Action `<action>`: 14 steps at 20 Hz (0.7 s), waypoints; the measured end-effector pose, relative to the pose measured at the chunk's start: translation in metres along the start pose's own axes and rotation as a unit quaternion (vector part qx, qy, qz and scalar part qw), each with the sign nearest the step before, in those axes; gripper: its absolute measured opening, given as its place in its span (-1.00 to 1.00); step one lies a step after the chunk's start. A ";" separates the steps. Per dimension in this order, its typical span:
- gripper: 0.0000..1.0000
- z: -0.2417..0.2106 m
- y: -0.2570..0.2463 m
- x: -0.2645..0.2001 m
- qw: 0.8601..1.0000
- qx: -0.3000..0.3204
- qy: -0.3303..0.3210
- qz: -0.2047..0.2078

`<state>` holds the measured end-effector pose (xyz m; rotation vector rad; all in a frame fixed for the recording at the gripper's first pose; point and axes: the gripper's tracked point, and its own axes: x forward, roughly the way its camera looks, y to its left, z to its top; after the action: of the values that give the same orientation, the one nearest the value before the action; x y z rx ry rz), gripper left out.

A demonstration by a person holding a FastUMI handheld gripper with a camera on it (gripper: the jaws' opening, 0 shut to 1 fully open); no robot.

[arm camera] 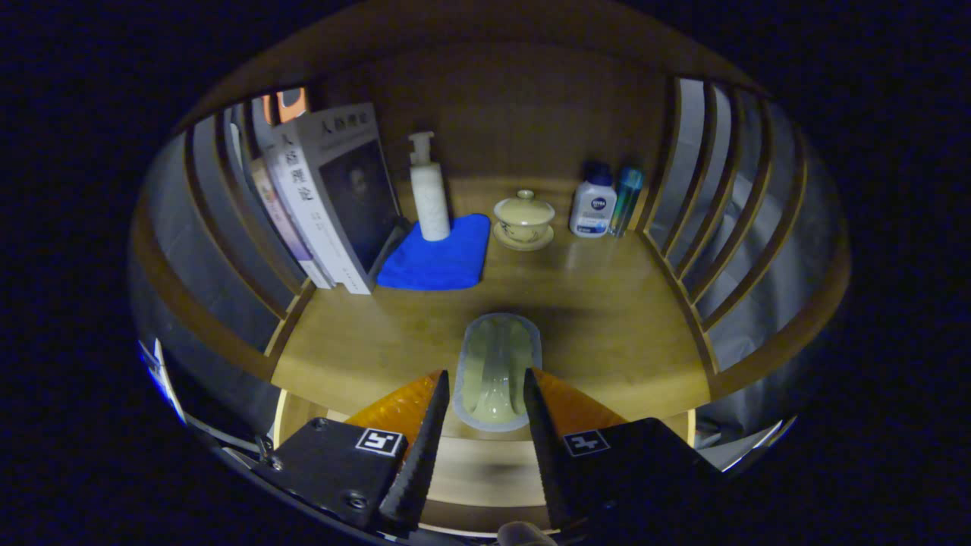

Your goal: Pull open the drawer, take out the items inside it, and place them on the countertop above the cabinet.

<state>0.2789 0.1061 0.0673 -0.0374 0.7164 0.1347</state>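
Note:
A pale, translucent oblong dish [497,356] sits between my fingers, its long side pointing away from me. My gripper [485,373] is shut on it, one finger pressing each long side near its close end. The dish is over the front part of the wooden countertop [607,334]; I cannot tell whether it rests on the wood or hangs just above it. Its near end reaches past the countertop's front edge. Below that edge, between the fingers, a paler wooden panel [478,466] shows.
At the back left, books [334,197] lean against the slatted side. A white pump bottle [428,189] stands on a blue cloth [440,254]. Further right are a lidded cup on a saucer [523,218], a white bottle [593,205] and a teal tube [626,199]. Slatted rails [713,220] close both sides.

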 end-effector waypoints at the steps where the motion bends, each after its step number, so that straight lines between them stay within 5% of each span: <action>1: 0.26 -0.003 0.003 -0.011 1.000 -0.011 -0.016 0.005; 6: 0.30 -0.033 0.011 -0.065 0.995 -0.002 -0.101 0.018; 9: 0.98 -0.057 0.005 -0.094 0.988 0.005 -0.155 0.017; 14: 1.00 -0.101 0.001 -0.139 0.966 0.005 -0.258 0.002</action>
<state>0.1093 0.0831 0.0823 0.0100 0.1970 0.1366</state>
